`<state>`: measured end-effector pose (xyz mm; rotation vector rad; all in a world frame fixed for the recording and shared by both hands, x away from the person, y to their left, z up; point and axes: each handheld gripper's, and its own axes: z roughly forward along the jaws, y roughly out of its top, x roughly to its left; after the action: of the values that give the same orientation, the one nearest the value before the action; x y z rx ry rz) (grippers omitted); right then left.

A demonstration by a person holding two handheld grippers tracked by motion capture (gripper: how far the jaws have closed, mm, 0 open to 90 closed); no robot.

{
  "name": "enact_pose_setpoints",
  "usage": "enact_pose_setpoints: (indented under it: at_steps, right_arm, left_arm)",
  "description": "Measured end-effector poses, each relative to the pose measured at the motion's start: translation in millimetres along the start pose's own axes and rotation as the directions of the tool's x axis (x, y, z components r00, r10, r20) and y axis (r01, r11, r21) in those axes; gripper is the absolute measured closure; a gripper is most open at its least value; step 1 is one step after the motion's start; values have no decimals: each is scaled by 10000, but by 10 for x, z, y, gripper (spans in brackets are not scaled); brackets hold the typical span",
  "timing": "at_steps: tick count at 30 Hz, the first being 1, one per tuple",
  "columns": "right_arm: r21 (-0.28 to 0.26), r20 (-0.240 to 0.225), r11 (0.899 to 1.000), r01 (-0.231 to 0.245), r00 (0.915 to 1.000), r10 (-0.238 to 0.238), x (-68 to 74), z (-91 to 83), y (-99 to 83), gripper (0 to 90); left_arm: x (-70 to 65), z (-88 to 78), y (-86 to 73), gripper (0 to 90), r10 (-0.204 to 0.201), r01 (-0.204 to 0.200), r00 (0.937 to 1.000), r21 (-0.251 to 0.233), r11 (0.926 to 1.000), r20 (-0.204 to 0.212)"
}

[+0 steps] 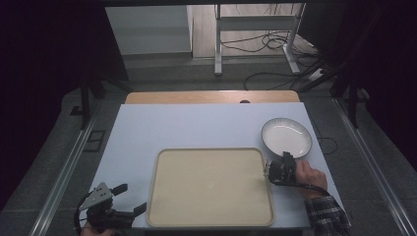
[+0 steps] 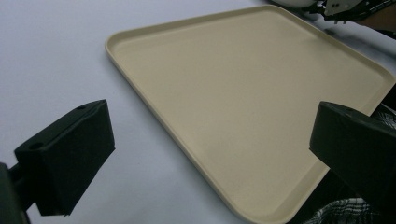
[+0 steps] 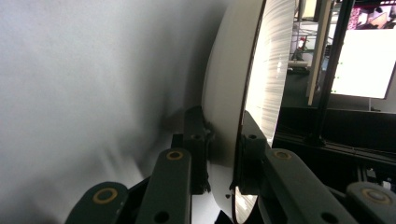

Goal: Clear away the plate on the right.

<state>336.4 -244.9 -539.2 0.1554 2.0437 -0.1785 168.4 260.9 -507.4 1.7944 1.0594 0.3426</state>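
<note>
Our right gripper (image 1: 281, 168) is clamped on the near rim of the white plate (image 1: 287, 136), 1 jaw above the rim and 1 below. The plate lies just right of the tray (image 1: 210, 219), at its far corner. Our left gripper (image 1: 129, 198) waits near the tray's left edge, jaws apart, holding nothing.

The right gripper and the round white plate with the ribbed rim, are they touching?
Touching. In the right gripper view, the right gripper has its black jaws closed on the edge of the round white plate with the ribbed rim, one on each face.
</note>
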Motion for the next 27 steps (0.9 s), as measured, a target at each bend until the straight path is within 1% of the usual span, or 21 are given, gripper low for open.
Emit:
enact_pose_setpoints:
  at_steps: [1, 2, 4, 9, 14, 15, 16, 17, 18, 21, 22, 24, 27]
  right_arm:
    - [-20, 40, 10000, -78, 10000, 79, 0, -18, 1, 784]
    - [-47, 63, 10000, 4, 10000, -4, -7, -27, -2, 783]
    - [-116, 121, 9999, -78, 9999, 79, -16, -66, 2, 782]
    - [-284, 187, 9996, -37, 9998, 42, -28, -178, 24, 779]
    - [-569, 309, 9984, 61, 9995, -44, -26, -288, 74, 776]
    - [-569, 309, 9984, 61, 9995, -44, -26, -288, 74, 776]
    - [-728, 394, 9973, 88, 9992, -60, -25, -321, 94, 776]
    - [-728, 394, 9973, 88, 9992, -60, -25, -321, 94, 776]
    - [-861, 455, 9962, 114, 9989, -75, -23, -367, 119, 775]
    - [-958, 495, 9952, 184, 9987, -137, -21, -404, 136, 773]
    - [-1090, 529, 9938, 223, 9985, -166, -12, -452, 159, 771]
    - [-1172, 553, 9927, 279, 9982, -215, -3, -501, 181, 770]
    - [-1331, 614, 9904, 365, 9977, -285, 6, -538, 205, 769]
  left_arm:
    - [0, 0, 0, 0, -1, 1, 10000, -1, 10000, -2]
    - [1, 0, 0, 0, -2, 2, 10000, -2, 10000, -2]
    - [1, 0, 0, 0, -5, 5, 10000, -3, 10000, -1]
    - [1, 1, 1, 0, -9, 9, 10000, -9, 10000, -2]
    - [0, 2, 1, 0, -3, 3, 10000, -10, 10000, -4]
    - [0, 2, 1, 0, -3, 3, 10000, -10, 10000, -4]
    - [0, 2, 1, 0, -3, 3, 10000, -13, 10000, -4]
    - [0, 2, 1, 0, -3, 3, 10000, -13, 10000, -4]
    - [1, 2, 1, 0, 0, 0, 10000, -13, 10000, -1]
    - [0, 2, 2, 0, 5, -5, 10000, -9, 10000, 0]
    - [0, 3, 2, 0, 9, -9, 10000, -7, 10000, -2]
    - [-1, 4, 3, 0, 9, -9, 10000, -2, 10000, -4]
    - [-1, 5, 3, 0, 16, -16, 10000, -2, 10000, -1]
